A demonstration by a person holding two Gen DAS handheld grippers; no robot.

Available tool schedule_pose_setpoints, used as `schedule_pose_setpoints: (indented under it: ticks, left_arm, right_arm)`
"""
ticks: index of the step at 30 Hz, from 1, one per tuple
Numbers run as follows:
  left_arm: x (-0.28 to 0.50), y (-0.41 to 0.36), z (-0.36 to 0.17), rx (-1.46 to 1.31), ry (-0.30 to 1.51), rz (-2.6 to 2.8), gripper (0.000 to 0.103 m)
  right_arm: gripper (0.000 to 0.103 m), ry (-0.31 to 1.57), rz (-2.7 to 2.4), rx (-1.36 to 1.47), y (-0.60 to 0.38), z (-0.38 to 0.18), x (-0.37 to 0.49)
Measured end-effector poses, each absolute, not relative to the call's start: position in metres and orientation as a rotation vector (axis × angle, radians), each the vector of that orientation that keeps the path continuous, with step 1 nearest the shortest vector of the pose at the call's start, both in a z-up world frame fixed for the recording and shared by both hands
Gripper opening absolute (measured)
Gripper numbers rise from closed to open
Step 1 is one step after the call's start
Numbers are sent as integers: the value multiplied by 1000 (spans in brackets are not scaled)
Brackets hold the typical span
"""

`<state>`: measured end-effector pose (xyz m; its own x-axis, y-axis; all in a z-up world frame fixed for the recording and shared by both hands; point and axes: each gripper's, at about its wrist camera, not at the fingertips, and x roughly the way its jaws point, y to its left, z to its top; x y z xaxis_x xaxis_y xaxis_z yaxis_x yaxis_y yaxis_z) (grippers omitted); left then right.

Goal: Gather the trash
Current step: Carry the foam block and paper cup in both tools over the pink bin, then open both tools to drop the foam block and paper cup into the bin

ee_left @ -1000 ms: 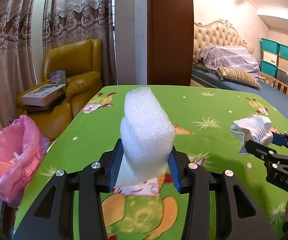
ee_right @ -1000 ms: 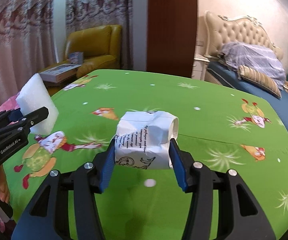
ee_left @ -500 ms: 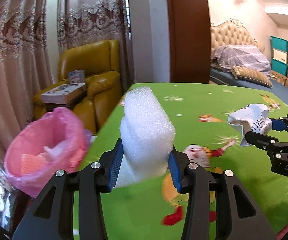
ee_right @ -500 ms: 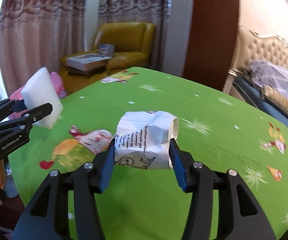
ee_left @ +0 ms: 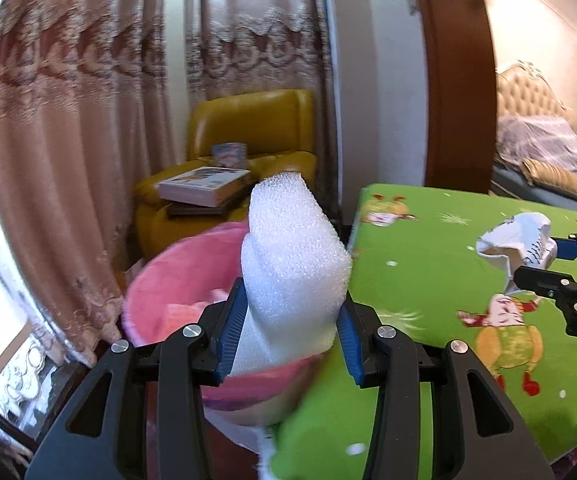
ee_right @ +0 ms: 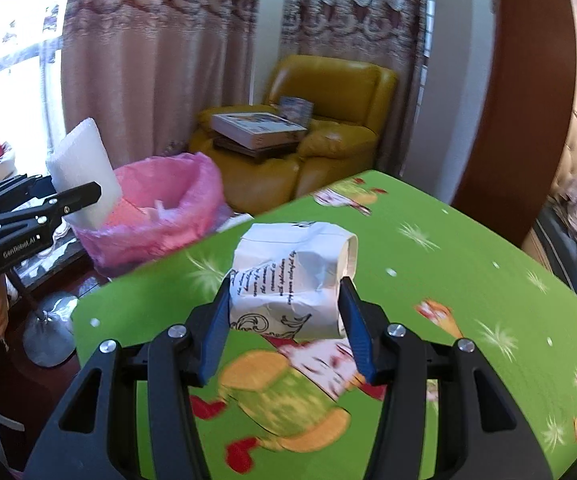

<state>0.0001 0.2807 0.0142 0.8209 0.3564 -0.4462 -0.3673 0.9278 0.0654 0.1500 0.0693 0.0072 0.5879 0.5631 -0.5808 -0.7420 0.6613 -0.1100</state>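
Left gripper (ee_left: 288, 328) clamped on foam (ee_left: 294, 264), blue pads pressed into both flanks, long axis standing up and out along the fingers. Bin (ee_left: 176, 280) with pink liner straight ahead and below, mouth open upward, foam's lower end already overlapping the rim in the left wrist view; in the right wrist view the foam sits at the bin's near-left edge, so whether fully over the opening cannot be told. Some scraps already inside.

Right gripper (ee_right: 284, 312) clamped on crumpled paper (ee_right: 292, 276), pads on both sides, long axis lying across the jaws. Bin ahead and to the left of it, off the corner of the green table (ee_right: 448, 280), paper over the tabletop, well short of the rim.

Left closer to the drop. Judgement: next is release over the liner for the left, then a leftward carry past the table edge for the right. Risk: tall foam tipping onto the rim and falling outside.
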Motion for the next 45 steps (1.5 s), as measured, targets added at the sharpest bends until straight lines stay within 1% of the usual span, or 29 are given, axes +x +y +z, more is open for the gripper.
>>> schedule_pose_setpoints:
  ticks: [6,14,25,30,38,45]
  left_arm:
    - [-24,316,15,-58,468,451,41]
    - [-41,340,21,-79,462,469,41]
    - [-10,385,59,-116,447,407,41]
    - [13,405,58,-159,482,369,41]
    - [48,444,50,-203,544,406,41]
    - [69,460,48,-227,572,378,41]
  right_arm:
    - [51,534,835,-398,98,8,140]
    - [51,524,886,-426,126,10,133]
    - [51,555,966,-379,178,29,160]
    - [51,560,995,-367,207,34,172]
    - [51,567,1008,-399,242,27,183]
    - [51,575,1028,-422,261,18,180]
